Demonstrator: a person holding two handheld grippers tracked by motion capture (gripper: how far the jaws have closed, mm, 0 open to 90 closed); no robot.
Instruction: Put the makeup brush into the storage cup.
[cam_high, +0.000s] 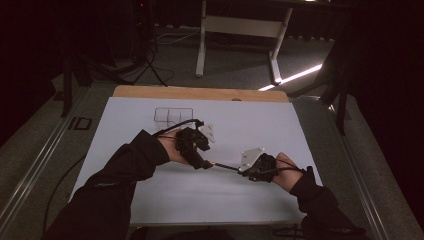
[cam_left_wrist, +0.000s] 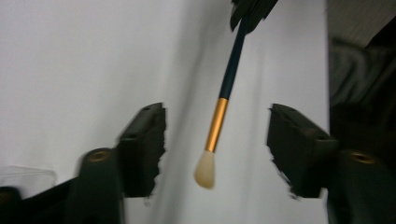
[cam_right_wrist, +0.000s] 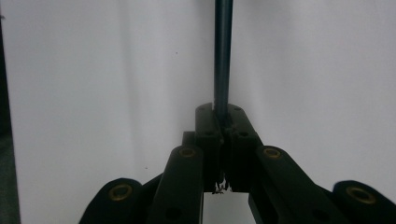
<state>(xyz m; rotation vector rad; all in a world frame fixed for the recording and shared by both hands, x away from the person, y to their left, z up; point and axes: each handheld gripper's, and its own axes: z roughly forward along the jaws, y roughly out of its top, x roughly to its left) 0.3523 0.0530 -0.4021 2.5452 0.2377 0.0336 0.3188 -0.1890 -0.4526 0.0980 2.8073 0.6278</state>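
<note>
High view: the white counter (cam_high: 150, 195) lies wide and bare around both hands, its wooden far edge (cam_high: 200, 93) uncovered. A clear divided tray (cam_high: 172, 116) sits far left of centre; its contents cannot be made out. The right gripper (cam_high: 243, 167) has its fingers clamped on a brush (cam_left_wrist: 219, 126). The left gripper (cam_high: 206, 164) holds its fingers apart on either side of the bristles, touching nothing.

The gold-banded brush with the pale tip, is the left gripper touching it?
Apart. The left gripper view shows the brush hanging between the left gripper's open jaws with clear white table on both sides of it.
</note>
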